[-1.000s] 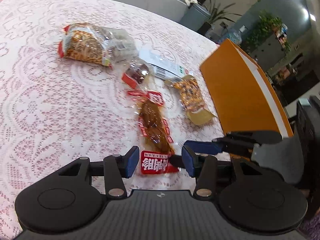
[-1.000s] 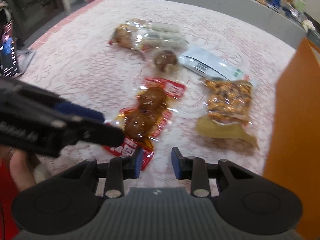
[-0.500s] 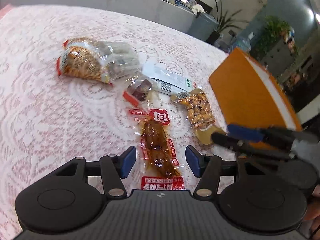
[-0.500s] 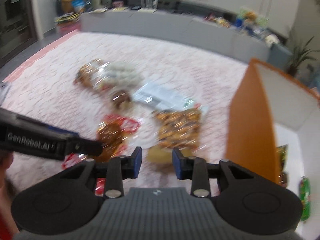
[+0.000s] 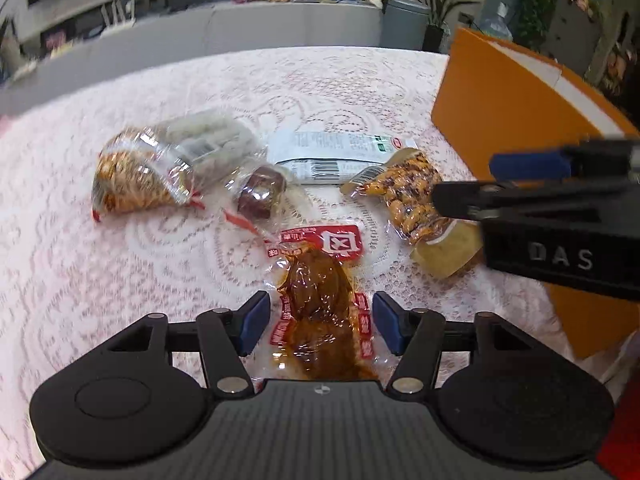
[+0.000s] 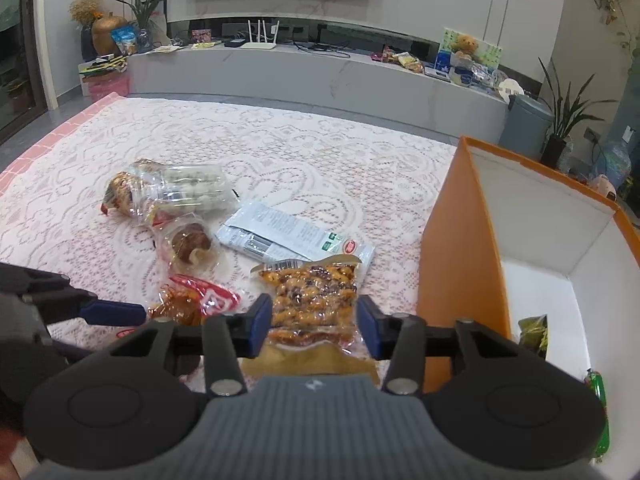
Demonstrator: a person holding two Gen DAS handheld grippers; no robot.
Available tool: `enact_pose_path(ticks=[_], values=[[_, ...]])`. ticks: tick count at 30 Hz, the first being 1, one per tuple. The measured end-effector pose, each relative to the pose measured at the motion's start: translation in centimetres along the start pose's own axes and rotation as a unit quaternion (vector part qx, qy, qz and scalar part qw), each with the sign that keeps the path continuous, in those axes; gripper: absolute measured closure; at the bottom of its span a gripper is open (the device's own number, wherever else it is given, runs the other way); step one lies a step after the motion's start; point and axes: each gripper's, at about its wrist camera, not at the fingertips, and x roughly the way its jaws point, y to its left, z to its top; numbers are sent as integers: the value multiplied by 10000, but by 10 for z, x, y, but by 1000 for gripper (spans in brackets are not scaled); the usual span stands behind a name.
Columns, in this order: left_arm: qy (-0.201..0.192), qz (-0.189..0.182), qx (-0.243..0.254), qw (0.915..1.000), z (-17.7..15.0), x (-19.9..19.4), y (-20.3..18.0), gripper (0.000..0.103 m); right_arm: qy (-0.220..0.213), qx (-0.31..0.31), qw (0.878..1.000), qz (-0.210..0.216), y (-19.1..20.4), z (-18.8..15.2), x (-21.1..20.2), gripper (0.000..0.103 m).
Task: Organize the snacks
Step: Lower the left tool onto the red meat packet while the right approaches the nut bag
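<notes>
Several snack packets lie on a lace tablecloth [image 5: 120,280]. My left gripper [image 5: 320,320] is opening, its blue pads either side of a red-edged pack of brown braised meat [image 5: 320,296] without pressing it. My right gripper [image 6: 314,326] is opening too, straddling a clear pack of mixed nuts [image 6: 312,296], also seen as the nut pack [image 5: 412,196] in the left wrist view. The right gripper's fingers [image 5: 528,168] reach in from the right there. An orange box [image 6: 460,240] with a white inside stands to the right.
Farther back lie a clear bag of snacks [image 6: 176,192], a small round brown snack [image 6: 188,242] and a white flat packet [image 6: 288,236]. Inside the box are a dark green packet [image 6: 534,332] and a green item [image 6: 598,412]. A grey counter [image 6: 320,76] runs behind the table.
Both grippers have opened wider. The left one moved over the meat pack, which now lies between its pads. The right one swung to the nut pack and the box.
</notes>
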Motion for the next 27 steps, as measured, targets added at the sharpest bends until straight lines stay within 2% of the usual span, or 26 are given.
enact_pose_path(ticks=[3, 5, 7, 14, 17, 21, 27], values=[[-95, 120, 312, 9994, -3, 3, -7, 24, -35, -135, 9999, -36, 8, 0, 2, 30], [-63, 88, 247, 9996, -2, 3, -3, 25, 13, -255, 9996, -103, 15, -2, 6, 27], [-7, 91, 139, 9999, -1, 2, 3, 34, 63, -269, 9995, -163, 16, -2, 11, 26], [24, 166, -285, 9995, -4, -9, 28, 35, 398, 414, 9983, -24, 5, 6, 35, 23], [18, 136, -387, 9992, -5, -9, 33, 34, 525, 466, 9975, -17, 4, 4, 43, 23], [-6, 313, -78, 9995, -6, -6, 22, 23, 745, 572, 9955, 93, 3, 1, 53, 19], [-30, 302, -56, 9995, -5, -3, 23, 21, 761, 408, 9963, 33, 10, -2, 57, 15]])
